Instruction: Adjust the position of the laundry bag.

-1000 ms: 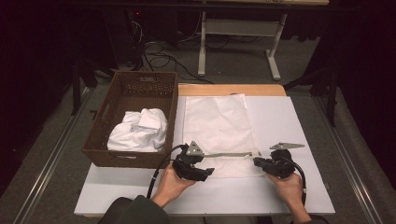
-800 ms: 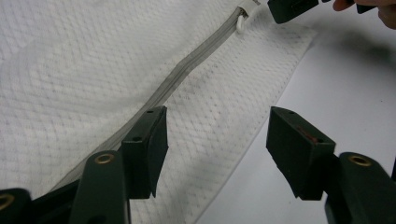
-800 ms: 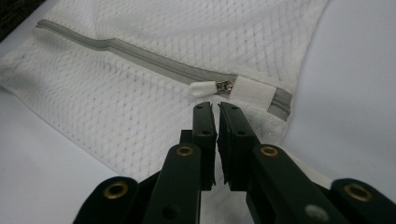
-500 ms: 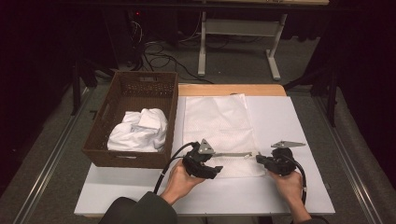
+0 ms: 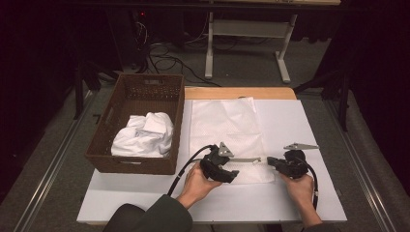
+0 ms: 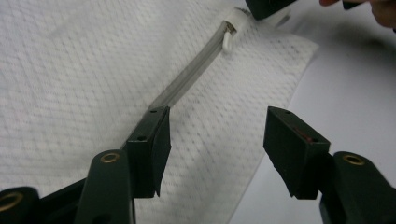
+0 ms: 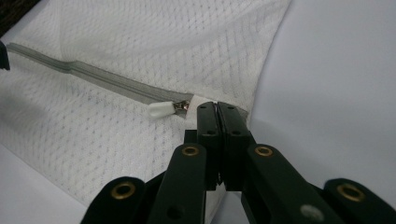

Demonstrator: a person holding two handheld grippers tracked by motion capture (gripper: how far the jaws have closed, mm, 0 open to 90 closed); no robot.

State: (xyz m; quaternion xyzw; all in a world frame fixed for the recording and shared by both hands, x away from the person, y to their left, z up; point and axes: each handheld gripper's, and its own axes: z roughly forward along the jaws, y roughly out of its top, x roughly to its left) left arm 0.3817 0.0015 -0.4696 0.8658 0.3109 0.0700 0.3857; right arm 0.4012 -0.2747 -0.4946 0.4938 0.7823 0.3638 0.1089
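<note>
My right tongs [image 7: 217, 109] pinch the end of the soft, light mesh bag [image 5: 227, 130] lying flat on the table [image 5: 309, 121], beside its zipper pull [image 7: 162, 109] — the spot to grab — while my left tongs [image 6: 215, 135] hover spread.

left gripper [image 5: 231, 173] I hold over mesh bag [image 5: 225, 130] | right gripper [image 5: 270, 162] at bag's corner | basket [image 5: 126, 162] left

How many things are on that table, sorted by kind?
Mesh zip bags: 1
Wicker baskets: 1
Crumpled white cloths: 1
Handheld grippers, left and right: 2
Total: 5
</note>
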